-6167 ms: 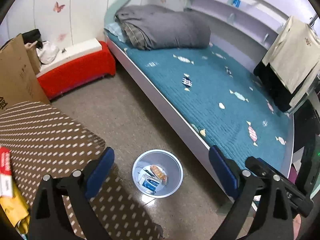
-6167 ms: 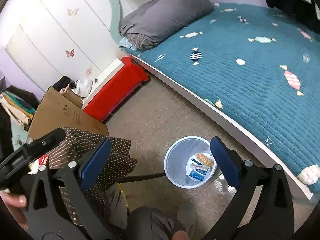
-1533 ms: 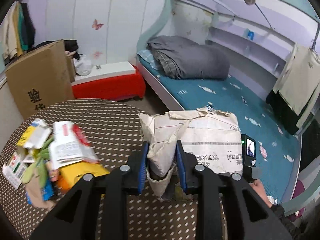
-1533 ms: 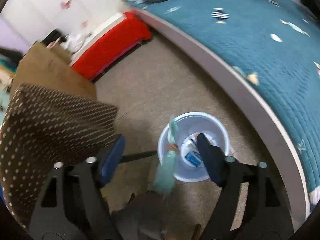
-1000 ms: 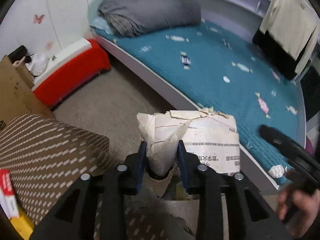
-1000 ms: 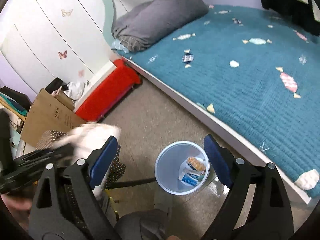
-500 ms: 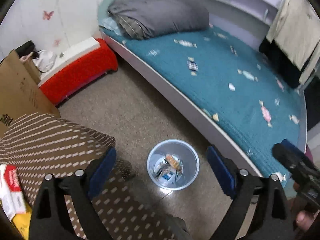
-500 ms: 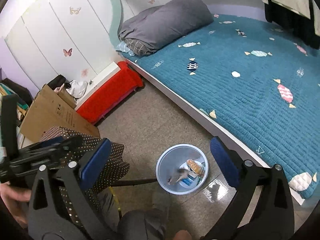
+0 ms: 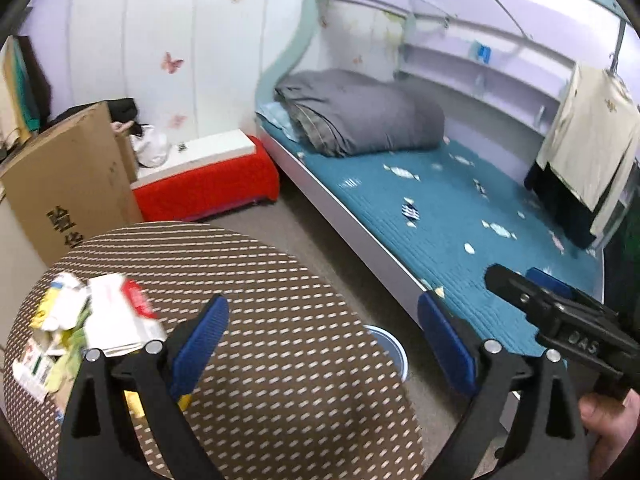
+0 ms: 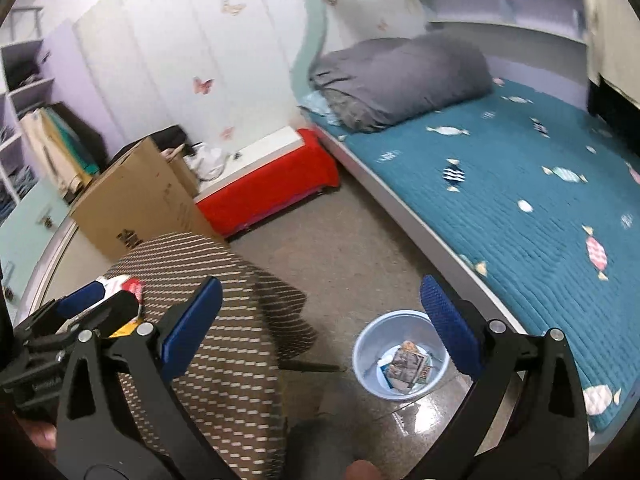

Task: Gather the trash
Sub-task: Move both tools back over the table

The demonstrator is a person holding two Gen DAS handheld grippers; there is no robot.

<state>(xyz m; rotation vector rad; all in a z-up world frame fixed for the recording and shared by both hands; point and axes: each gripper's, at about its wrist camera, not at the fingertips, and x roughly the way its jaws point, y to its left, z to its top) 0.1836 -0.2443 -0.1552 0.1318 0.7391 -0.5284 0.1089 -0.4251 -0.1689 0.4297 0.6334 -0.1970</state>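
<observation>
- The left gripper (image 9: 322,338), black with blue pads, stands with its fingers wide apart and its jaws are opening a little more; nothing lies between them, only the round table (image 9: 280,360) with its brown, white-dotted cloth below.
- The right gripper (image 10: 320,322), of the same make, has its fingers wide apart too, with nothing between them.
- The pale blue round plastic bin (image 10: 400,354) sits on the grey floor between the table and the long white-framed bed with a teal quilt (image 10: 520,220). From the right wrist view its opening shows, with crumpled printed paper and small packets (image 10: 408,366) at the bottom; what each piece is cannot be made out.
- From the left wrist view the table edge hides most of the bin (image 9: 390,350); only a sliver of rim shows.
- A heap of white, red, yellow and green wrappers and cartons (image 9: 80,332) lies on the table's far left side, blurred, and partly covered by the left gripper's near finger.
- The right gripper's body (image 9: 568,332) enters the left wrist view at the right, cut off by the picture edge, with part of a hand (image 9: 608,428) under it.
- A brown cardboard box (image 9: 68,184) and a red bench with a white top (image 9: 204,176) stand by the far wall.
</observation>
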